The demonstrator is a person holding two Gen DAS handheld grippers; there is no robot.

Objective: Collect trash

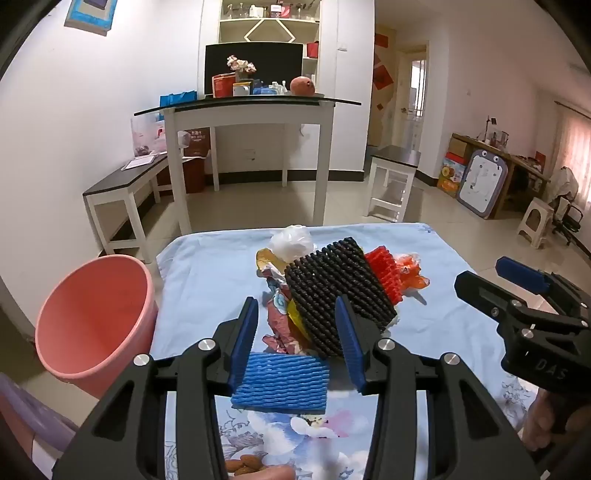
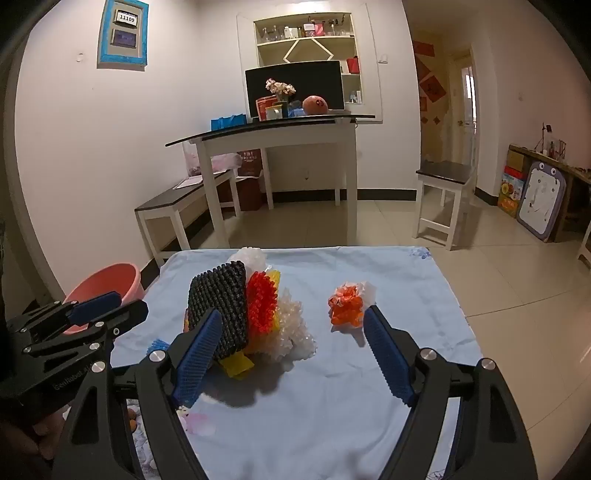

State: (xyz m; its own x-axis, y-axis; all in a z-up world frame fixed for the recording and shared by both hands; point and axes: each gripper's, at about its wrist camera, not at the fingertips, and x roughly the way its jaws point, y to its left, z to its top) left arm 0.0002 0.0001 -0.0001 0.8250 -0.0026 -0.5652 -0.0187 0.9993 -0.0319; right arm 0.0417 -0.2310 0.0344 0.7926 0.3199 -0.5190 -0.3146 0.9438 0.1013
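Trash heaped mid-table on the blue cloth (image 1: 207, 266), both grippers spread wide and empty!
Pink bin (image 1: 92, 321) off the left edge; left gripper (image 1: 299, 343) straddles blue foam net (image 1: 280, 384) before black net (image 1: 336, 291); right gripper (image 2: 291, 354) faces bare cloth beside orange wrapper (image 2: 345, 306).

bare cloth (image 2: 369, 369) lies right of the trash pile (image 2: 236, 314), beside the orange wrapper (image 2: 345, 310).

We can read "11109" on a small white display (image 2: 126, 17) in a blue-framed wall panel (image 2: 123, 34). We read "DAS" embossed on the black body of the right tongs (image 1: 517, 278). Lettering on the left tongs (image 2: 110, 310) is too blurred to read.
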